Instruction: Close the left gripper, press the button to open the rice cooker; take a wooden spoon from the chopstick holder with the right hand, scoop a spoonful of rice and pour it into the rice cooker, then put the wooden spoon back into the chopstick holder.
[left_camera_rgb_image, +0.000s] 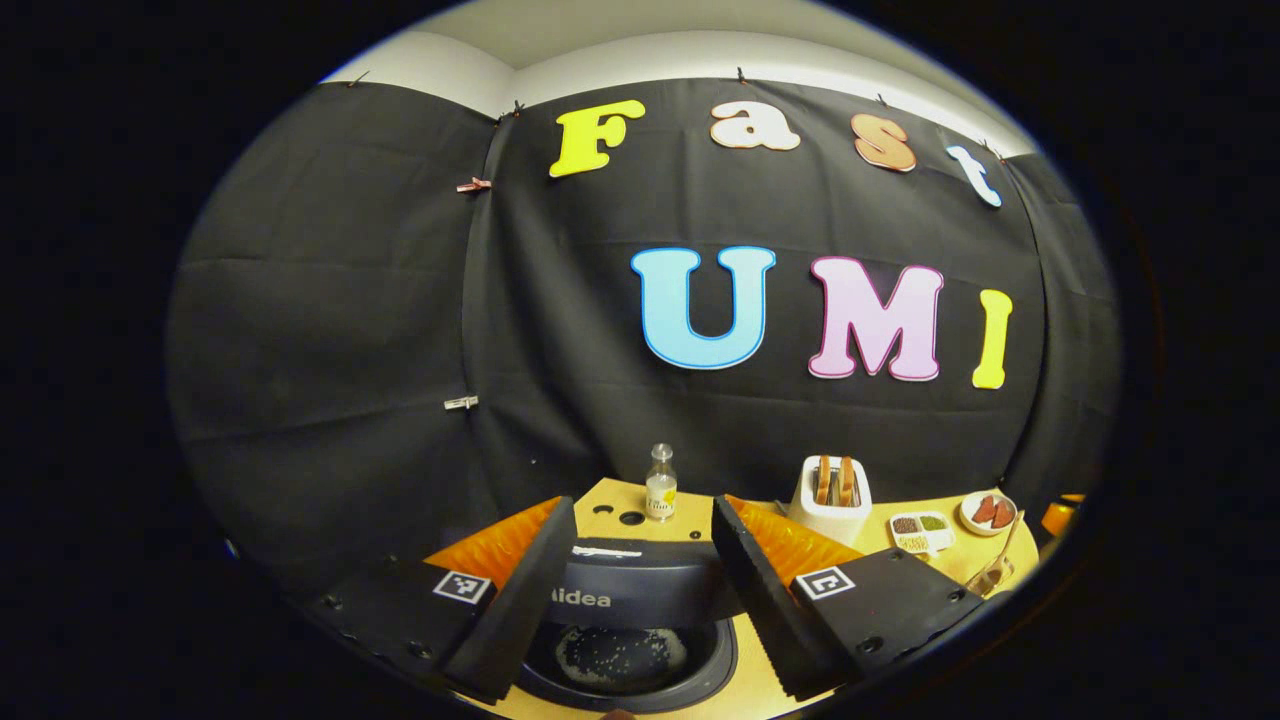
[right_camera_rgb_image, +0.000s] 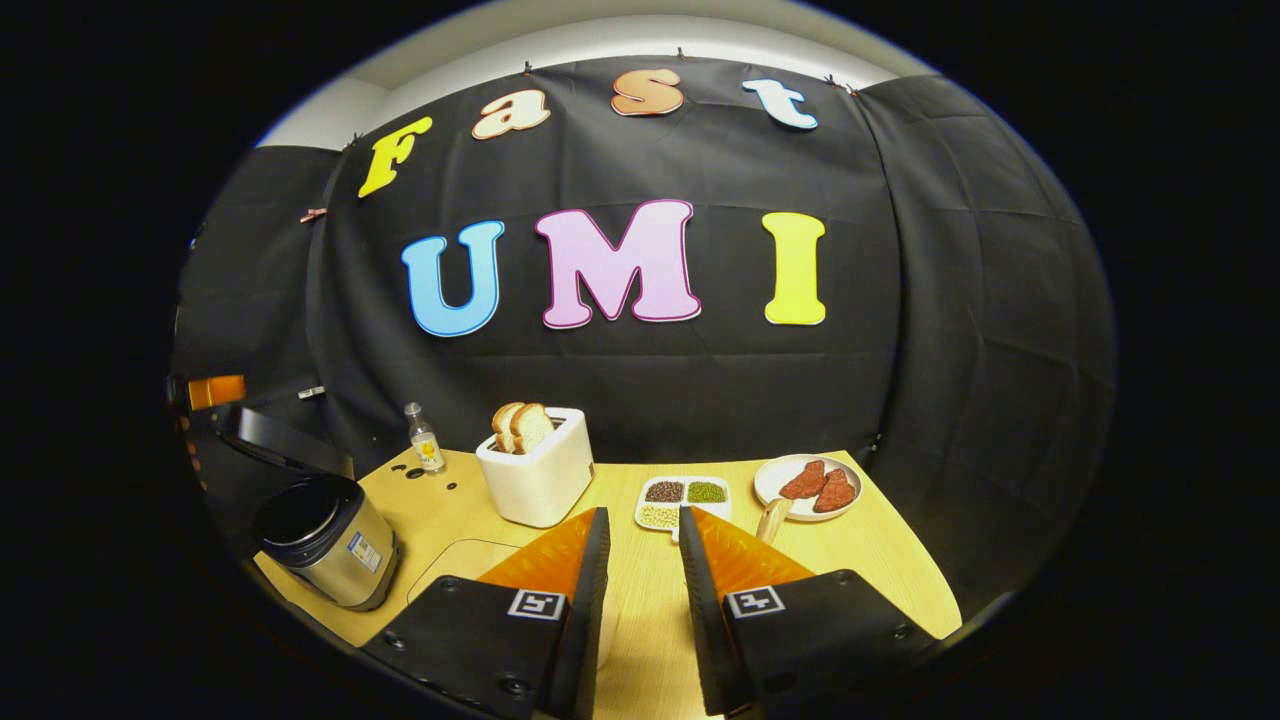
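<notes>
1. The left gripper (left_camera_rgb_image: 640, 560) hangs over the rice cooker (left_camera_rgb_image: 628, 625), fingers spread wide and holding nothing; the lid stands up, rice grains lie in the pot below.
2. The right gripper (right_camera_rgb_image: 640, 560) is parted and empty above the table (right_camera_rgb_image: 880, 560); the wooden spoon (right_camera_rgb_image: 772, 520) rises just ahead, right of its fingers, and the cooker sits far left.
</notes>
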